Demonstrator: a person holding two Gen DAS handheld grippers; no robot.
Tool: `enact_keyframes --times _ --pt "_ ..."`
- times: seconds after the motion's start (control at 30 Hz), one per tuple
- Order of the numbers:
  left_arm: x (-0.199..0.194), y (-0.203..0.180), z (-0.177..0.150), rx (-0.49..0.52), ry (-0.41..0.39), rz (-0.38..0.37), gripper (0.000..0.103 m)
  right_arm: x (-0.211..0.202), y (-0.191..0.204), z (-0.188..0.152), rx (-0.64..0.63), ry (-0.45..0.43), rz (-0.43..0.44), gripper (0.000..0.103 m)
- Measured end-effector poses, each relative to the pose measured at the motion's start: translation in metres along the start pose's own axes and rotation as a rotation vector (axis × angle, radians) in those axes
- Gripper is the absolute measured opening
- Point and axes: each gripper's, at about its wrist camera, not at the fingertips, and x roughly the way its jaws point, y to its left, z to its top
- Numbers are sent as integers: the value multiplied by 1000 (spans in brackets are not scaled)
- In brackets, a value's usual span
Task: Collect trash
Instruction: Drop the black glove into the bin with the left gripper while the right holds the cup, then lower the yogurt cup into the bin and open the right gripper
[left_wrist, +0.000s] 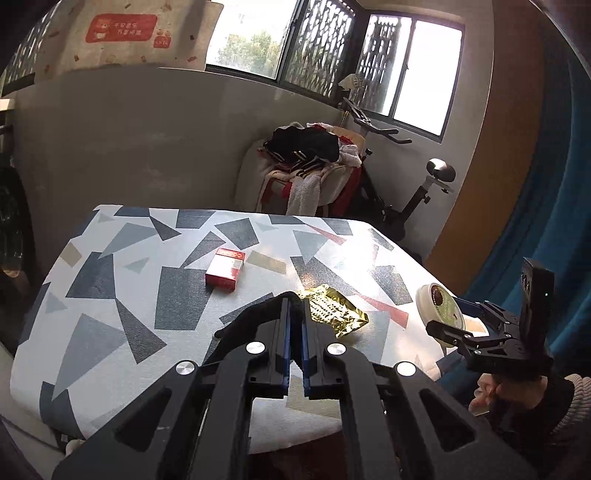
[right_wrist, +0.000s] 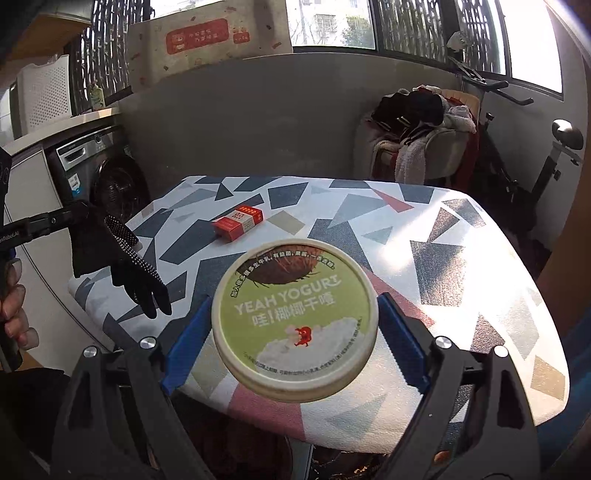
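The left gripper (left_wrist: 295, 299), clamped on a black glove (right_wrist: 122, 258), had the gold wrapper (left_wrist: 338, 310) just beyond at one o'clock, while the right gripper (right_wrist: 295, 332) gripped the yogurt tub (right_wrist: 297, 317).

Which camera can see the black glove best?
The right wrist view: the black glove hangs in full from the shut left gripper, dotted fingers showing. In the left wrist view only a dark edge shows beside the fingers.

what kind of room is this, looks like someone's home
Probably a home utility or laundry room, maybe an enclosed balcony: a washing machine stands by the wall, an exercise bike sits under the windows, and a chair piled with clothes is behind the patterned table.
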Motion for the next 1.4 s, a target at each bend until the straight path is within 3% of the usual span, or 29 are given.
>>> enact_keyframes --times 0.47,0.83,0.9,0.93,0.97,1.07,1.27,1.4 --pt "-49 -36 -66 24 45 -91 5 -16 24 -26 -39 37 18 87" --pt "-21 -31 -102 -48 200 -159 6 -12 37 -37 -55 62 43 87" --pt "-15 -31 -106 -56 226 -171 24 -12 38 -39 -56 68 45 87" --pt "-14 -31 -107 -45 227 -160 55 -12 39 -41 -56 71 46 87" --pt "-15 -32 -108 -33 216 -147 69 -12 39 -42 -56 73 47 87" --pt "-18 -32 -106 -11 193 -110 74 -10 42 -48 -56 84 54 87" --pt "-23 -16 -102 -8 152 38 91 -3 54 -66 -71 126 82 87" --pt "-27 -4 -102 -7 141 118 95 1 64 -79 -86 159 105 87"
